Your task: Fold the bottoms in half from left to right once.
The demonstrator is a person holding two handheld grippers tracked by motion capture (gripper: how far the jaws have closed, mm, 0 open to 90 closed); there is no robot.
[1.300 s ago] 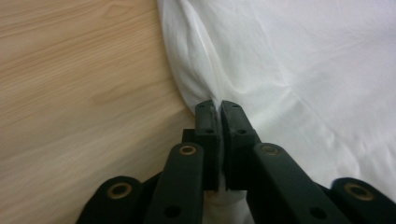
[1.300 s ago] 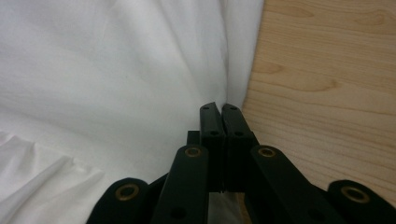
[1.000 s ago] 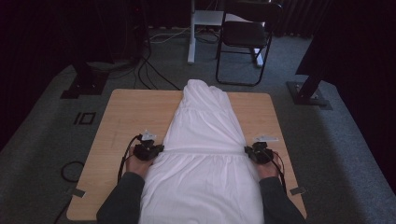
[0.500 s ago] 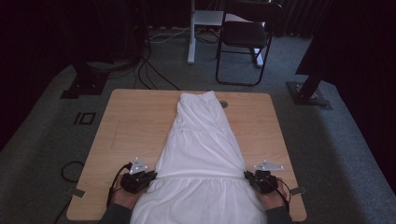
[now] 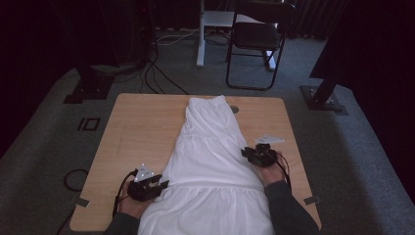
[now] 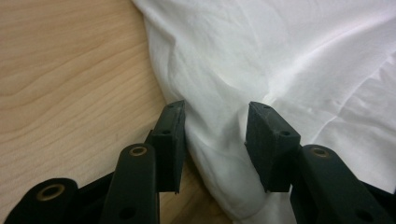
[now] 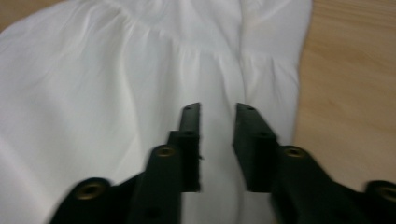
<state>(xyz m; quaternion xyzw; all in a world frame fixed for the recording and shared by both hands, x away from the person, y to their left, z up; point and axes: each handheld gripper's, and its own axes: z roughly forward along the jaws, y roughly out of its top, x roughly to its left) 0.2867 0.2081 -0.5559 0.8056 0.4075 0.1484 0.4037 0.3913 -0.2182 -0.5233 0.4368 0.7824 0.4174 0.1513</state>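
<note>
White tiered skirt (image 5: 210,161) lay flat lengthwise down the middle of the wooden worktop (image 5: 132,132), narrow waistband end at the far side, wide hem end spilling off the near edge by the person. Left gripper (image 5: 155,183) sat at the skirt's left edge near the hem, hand (image 5: 131,203) behind it. Its jaws had just been opening and stood part open, a raised fold of the white cloth (image 6: 219,126) between them, pads not pressing on it; bare wood just left of the fold. Right gripper (image 5: 248,154) was further up the worktop at the skirt's right edge, over the gathered seam. Its jaws had also just been opening, a narrow gap between them, hanging above the cloth (image 7: 140,70) with nothing gripped; that view was a bit blurred. Right hand (image 5: 269,171) and dark sleeve (image 5: 288,210) came in from the near side. Black chair (image 5: 257,36) stood on the carpet beyond the worktop
</note>
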